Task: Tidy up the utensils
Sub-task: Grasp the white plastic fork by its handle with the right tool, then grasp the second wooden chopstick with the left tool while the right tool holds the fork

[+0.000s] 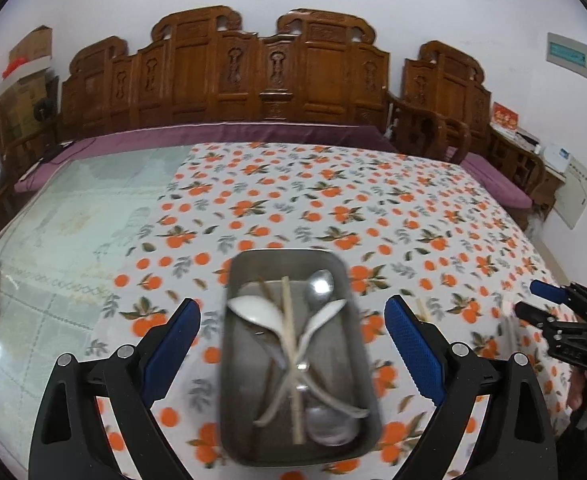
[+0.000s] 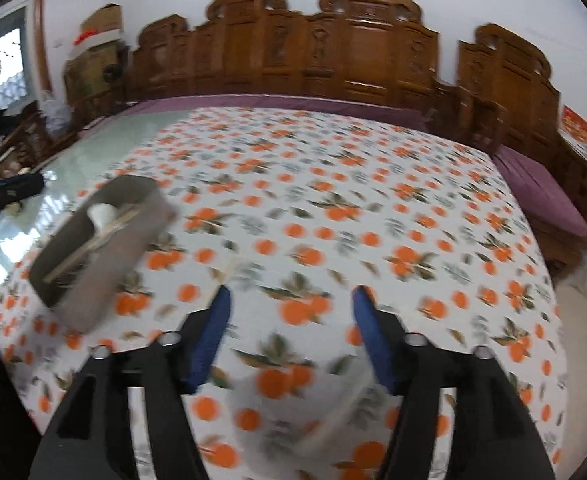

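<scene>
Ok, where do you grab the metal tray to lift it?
Probably pinch the metal tray by its left long wall, coming down from above, one finger inside and one outside. The wall is thin and upright, and the floor just inside it looks free of the spoons and the chopstick.

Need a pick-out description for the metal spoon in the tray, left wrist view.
Start at the table with the orange-print cloth, then the grey metal tray in front of the left gripper. Among the utensils crossed inside, the metal spoon has its bowl at the tray's far right. It alone is shiny silver; the other spoons are white and the chopstick pale wood.
</scene>
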